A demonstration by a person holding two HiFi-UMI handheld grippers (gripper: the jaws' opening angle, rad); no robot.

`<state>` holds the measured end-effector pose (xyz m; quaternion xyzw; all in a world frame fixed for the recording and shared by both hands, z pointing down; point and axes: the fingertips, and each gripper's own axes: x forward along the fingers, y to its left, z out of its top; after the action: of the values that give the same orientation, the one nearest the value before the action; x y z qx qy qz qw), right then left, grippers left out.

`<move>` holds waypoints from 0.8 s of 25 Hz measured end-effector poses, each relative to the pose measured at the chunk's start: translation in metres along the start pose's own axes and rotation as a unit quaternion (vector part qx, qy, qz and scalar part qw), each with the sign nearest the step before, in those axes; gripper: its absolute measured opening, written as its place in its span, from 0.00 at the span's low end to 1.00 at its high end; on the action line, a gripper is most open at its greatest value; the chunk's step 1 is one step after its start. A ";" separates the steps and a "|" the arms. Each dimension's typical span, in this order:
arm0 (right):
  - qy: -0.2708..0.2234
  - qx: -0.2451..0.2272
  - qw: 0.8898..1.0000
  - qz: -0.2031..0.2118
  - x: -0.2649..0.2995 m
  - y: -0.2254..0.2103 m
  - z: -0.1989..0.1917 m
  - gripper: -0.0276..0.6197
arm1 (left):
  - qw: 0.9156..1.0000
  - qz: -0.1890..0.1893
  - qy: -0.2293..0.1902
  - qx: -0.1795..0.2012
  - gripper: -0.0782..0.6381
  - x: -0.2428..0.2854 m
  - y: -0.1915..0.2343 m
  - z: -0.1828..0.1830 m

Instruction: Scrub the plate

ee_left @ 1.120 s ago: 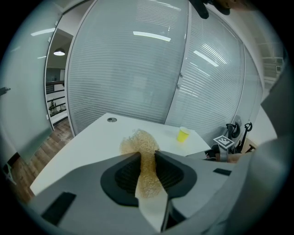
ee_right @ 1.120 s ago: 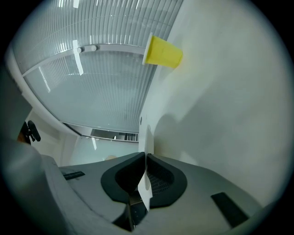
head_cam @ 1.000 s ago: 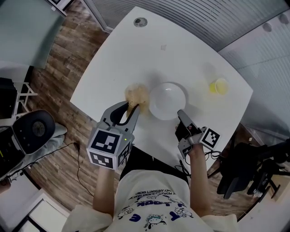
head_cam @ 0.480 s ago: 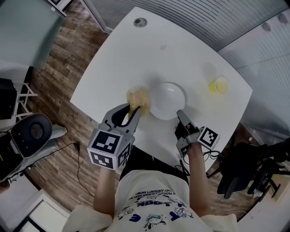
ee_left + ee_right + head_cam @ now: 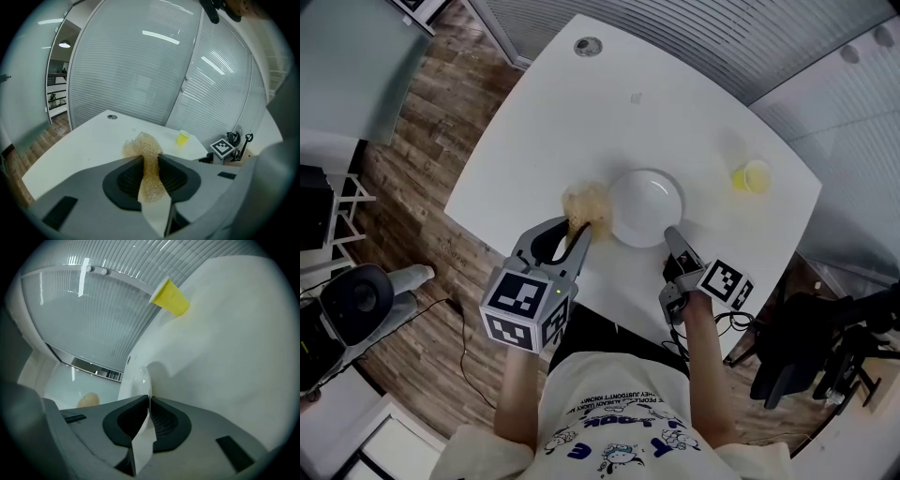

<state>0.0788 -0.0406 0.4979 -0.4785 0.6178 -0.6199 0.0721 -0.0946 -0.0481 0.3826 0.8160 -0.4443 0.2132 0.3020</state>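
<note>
A white plate [image 5: 647, 208] lies on the white table [image 5: 581, 112]. My right gripper [image 5: 668, 233] is shut on its near rim. In the right gripper view the plate [image 5: 137, 380] runs edge-on between the pads, and the right gripper [image 5: 149, 400] has just been opening slightly with the rim still between its jaws. My left gripper [image 5: 573, 231] is shut on a tan mesh scrubber [image 5: 586, 203], which rests against the plate's left rim. In the left gripper view the scrubber [image 5: 140, 146] bulges out past the left gripper [image 5: 150, 160].
A yellow cup [image 5: 754, 176] stands at the table's right, beyond the plate; it also shows as the cup [image 5: 171, 297] and cup [image 5: 183, 137]. A cable grommet [image 5: 588, 45] sits at the far corner. Office chairs [image 5: 811, 352] stand off the table's right.
The right gripper has rolled a little at the plate's rim and its marker cube has shifted. The left gripper, scrubber and plate have stayed in place.
</note>
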 end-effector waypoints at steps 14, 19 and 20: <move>0.013 -0.095 0.989 -0.115 0.006 -0.015 0.000 0.11 | 1.000 -0.008 0.010 -0.016 0.26 0.007 0.003 -0.008; 0.018 -0.120 0.982 -0.144 0.006 -0.014 0.001 0.12 | 1.000 -0.009 0.012 -0.023 0.27 0.007 0.007 -0.010; 0.019 -0.123 0.981 -0.147 0.007 -0.014 0.002 0.12 | 1.000 -0.009 0.013 -0.025 0.27 0.008 0.008 -0.010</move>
<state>0.0834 -0.0434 0.5131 -0.5570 0.6138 -0.5521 -0.0910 -0.0982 -0.0491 0.3971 0.8094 -0.4383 0.2102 0.3296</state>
